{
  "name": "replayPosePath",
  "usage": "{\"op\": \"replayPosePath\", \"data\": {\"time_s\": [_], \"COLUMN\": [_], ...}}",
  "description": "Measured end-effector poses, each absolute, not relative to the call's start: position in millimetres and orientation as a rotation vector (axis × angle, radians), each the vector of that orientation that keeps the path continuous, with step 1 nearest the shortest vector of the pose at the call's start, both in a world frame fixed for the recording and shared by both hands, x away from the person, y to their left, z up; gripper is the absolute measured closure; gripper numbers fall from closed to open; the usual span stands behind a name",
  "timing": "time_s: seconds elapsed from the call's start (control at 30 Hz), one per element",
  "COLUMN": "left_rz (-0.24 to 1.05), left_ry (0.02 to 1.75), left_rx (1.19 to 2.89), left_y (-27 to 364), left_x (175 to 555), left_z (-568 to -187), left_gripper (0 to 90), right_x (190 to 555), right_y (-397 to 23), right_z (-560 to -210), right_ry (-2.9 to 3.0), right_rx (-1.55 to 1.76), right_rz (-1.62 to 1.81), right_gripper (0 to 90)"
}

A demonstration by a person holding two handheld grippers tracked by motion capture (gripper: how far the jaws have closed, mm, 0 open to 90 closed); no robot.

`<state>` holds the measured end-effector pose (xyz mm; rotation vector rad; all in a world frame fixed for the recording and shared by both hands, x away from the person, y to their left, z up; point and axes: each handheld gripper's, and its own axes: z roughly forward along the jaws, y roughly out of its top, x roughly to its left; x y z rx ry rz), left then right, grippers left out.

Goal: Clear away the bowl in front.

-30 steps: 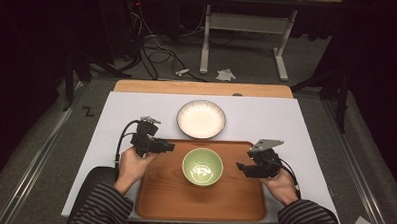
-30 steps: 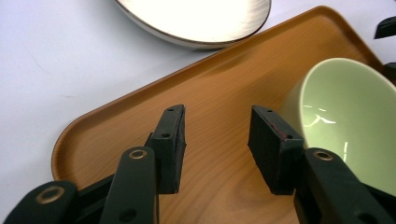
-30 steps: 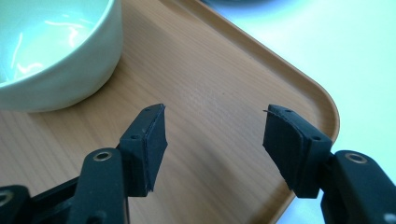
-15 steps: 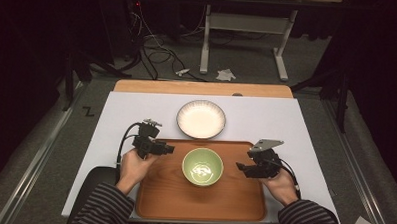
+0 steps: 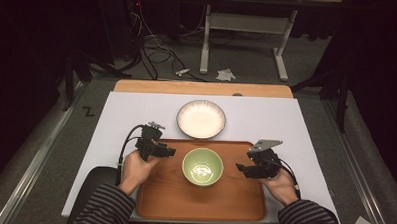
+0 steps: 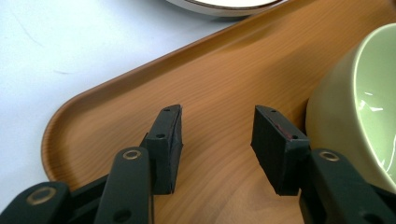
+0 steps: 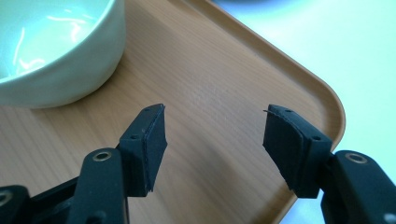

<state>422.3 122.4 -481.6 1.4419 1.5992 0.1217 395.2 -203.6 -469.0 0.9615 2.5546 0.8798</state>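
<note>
We see the green bowl standing upright in the middle of the wooden tray on the surface, flanked by our left hand-held gripper, whose empty jaws have just been opening, and our right hand-held gripper, jaws apart and empty, with the white plate just beyond the tray.

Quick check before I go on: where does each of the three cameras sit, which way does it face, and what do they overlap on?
High view: above the person's side, looking forward and down on the table; shows forearms, left gripper and right gripper.
Left gripper view: rides the left gripper, looking along its open jaws, which have just been opening with nothing between them, over the tray beside the bowl.
Right gripper view: rides the right gripper, jaws open over the tray's corner.
Shared: tray and bowl in all three.
</note>
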Motion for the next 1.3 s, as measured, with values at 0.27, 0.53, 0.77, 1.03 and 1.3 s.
{"op": "replayPosePath", "data": {"time_s": [0.27,0.53,0.77,1.03,1.3], "left_rz": [0.109,0.094,0.087,0.09,0.094], "left_ry": [1.607,1.611,1.606,1.606,1.586], "left_rx": [1.459,1.48,1.5,1.508,1.531], "left_y": [118,116,114,112,111], "left_x": [422,422,421,421,419], "left_z": [-486,-489,-490,-490,-489], "left_gripper": [52.2,50.6,50.2,50.4,52.5], "right_x": [396,397,398,399,399], "right_y": [-204,-202,-202,-202,-202], "right_z": [-469,-472,-474,-475,-475], "right_ry": [2.558,2.582,2.601,2.606,2.604], "right_rx": [0.961,0.976,0.973,0.98,0.979], "right_rz": [0.876,0.853,0.842,0.839,0.838], "right_gripper": [40.3,40.0,40.0,39.9,39.9]}}
